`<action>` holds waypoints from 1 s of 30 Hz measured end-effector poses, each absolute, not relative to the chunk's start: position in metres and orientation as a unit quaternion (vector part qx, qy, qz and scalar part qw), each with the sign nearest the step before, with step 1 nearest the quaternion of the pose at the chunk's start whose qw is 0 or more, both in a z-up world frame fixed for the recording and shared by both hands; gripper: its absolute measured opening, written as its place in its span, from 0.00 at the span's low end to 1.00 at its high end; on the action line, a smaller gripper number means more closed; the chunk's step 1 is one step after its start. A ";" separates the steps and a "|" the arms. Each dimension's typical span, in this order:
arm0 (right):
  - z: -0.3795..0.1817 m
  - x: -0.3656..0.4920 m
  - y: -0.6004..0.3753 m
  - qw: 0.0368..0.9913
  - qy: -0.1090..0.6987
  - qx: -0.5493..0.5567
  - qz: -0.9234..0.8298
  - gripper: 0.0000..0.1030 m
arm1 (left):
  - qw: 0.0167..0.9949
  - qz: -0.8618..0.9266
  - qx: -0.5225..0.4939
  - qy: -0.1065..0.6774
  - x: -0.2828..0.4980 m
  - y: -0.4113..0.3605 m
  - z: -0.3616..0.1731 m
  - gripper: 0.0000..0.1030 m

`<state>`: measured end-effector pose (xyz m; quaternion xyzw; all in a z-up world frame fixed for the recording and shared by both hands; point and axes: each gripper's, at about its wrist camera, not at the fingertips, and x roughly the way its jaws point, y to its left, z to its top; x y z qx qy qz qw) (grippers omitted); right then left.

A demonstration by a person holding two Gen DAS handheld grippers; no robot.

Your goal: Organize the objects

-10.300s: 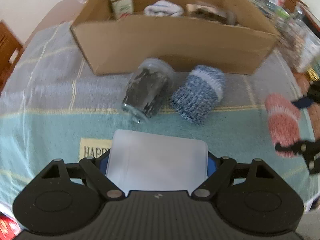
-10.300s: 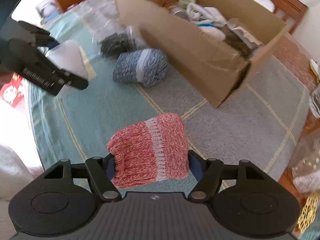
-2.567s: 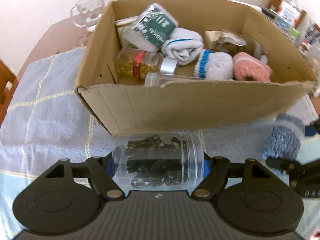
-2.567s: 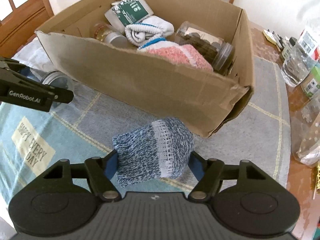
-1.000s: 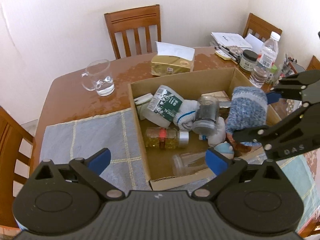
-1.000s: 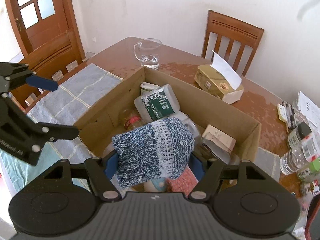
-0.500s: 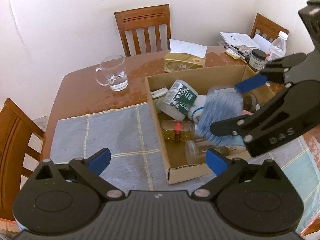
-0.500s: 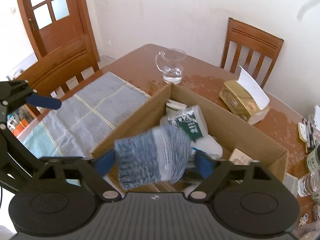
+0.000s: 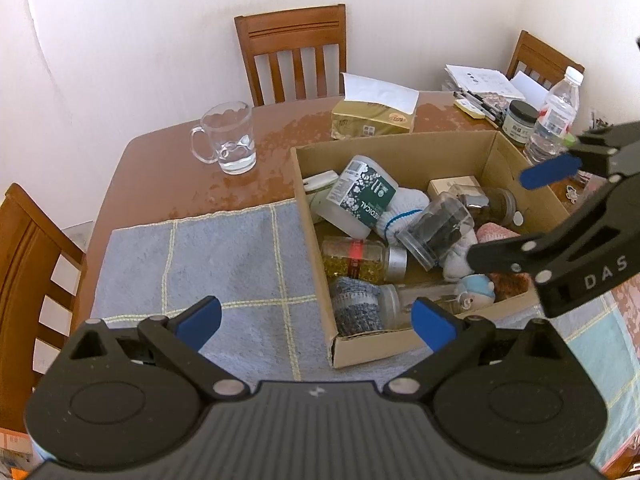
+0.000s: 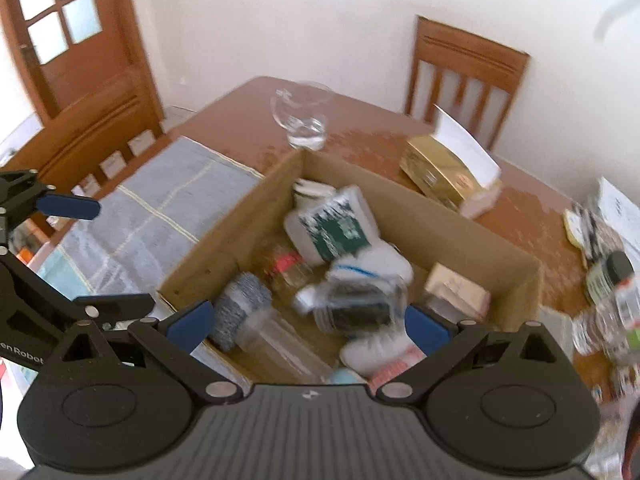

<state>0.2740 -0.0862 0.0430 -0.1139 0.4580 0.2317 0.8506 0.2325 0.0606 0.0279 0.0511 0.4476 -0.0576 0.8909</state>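
Centrally, a brown wooden table (image 9: 160,168) fills the left wrist view, with a blue-grey checked cloth (image 9: 208,256) spread over its lower left part. An open cardboard box (image 9: 400,152) sits right of centre on the cloth edge, holding the gathered objects. Behind the table, a wooden chair (image 9: 292,52) stands at upper centre against the white wall. At lower centre of the left wrist view, the left gripper (image 9: 316,318) hangs above the cloth and the box's near left corner, its blue-tipped tongs spread wide apart with nothing between them. At the right edge of the same view, the right gripper (image 9: 516,216) reaches over the box, its tongs likewise apart and empty; in the right wrist view it (image 10: 308,326) hovers over the box interior, that view being motion-blurred. A gold tissue box (image 9: 374,120) lies beyond the box, upper centre, and a glass mug (image 9: 228,138) stands on bare wood at upper left. Inside the box, a white bottle with a green label (image 9: 360,200) rests at the upper left, a clear jar of dark pieces (image 9: 434,232) lies tilted at centre, and a jar of yellow capsules (image 9: 360,262) lies on its side below them. The blue knitted roll (image 9: 354,308) lies in the box's lower left corner, touching a clear container beside it.
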 end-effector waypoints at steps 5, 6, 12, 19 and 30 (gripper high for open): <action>0.037 0.268 -0.108 0.850 0.490 -0.094 0.167 1.00 | 0.888 -0.037 0.047 0.457 0.230 0.054 0.020 0.98; 0.034 0.266 -0.114 0.849 0.497 -0.087 0.155 1.00 | 0.886 -0.030 0.044 0.461 0.230 0.052 0.017 0.98; 0.008 0.246 -0.145 0.830 0.550 -0.002 0.090 1.00 | 0.866 -0.002 0.011 0.500 0.224 0.040 -0.002 0.98; 0.007 0.221 -0.148 0.821 0.568 0.030 0.052 1.00 | 0.855 -0.004 0.034 0.518 0.219 0.015 0.005 0.98; 0.044 0.213 -0.145 0.841 0.540 -0.002 0.020 1.00 | 0.857 0.002 0.055 0.513 0.220 0.000 0.043 0.98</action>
